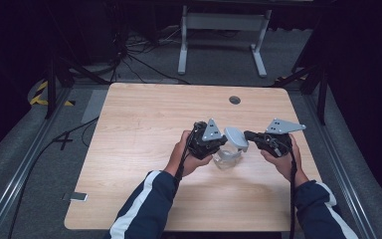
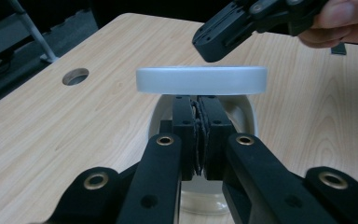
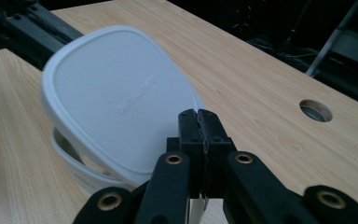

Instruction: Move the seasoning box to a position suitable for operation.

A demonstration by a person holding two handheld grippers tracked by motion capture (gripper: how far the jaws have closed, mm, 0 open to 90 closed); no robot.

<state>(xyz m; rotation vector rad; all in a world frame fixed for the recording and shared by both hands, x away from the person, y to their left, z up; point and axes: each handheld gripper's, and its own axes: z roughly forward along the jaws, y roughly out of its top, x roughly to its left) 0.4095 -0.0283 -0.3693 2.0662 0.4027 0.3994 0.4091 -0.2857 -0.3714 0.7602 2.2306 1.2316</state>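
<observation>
A clear container (image 1: 227,159) stands on the wooden table (image 1: 144,124) between both hands. Its white lid (image 1: 236,137) hovers tilted just above it. My left gripper (image 1: 224,142) comes in from the left and is shut on the container's near rim (image 2: 249,116), under the lid (image 2: 200,80). From the right, my right gripper (image 1: 247,134) is shut on the edge of the lid (image 3: 121,107), which is lifted off the container's rim (image 3: 74,163). The right gripper (image 2: 214,46) shows above the lid in the left gripper view. In the right gripper view the left gripper (image 3: 23,32) lies behind the lid.
A round cable hole (image 1: 235,100) sits near the table's far edge. A small flat device (image 1: 74,197) lies at the front left corner. Beyond the table stands a white frame (image 1: 224,22) among floor cables.
</observation>
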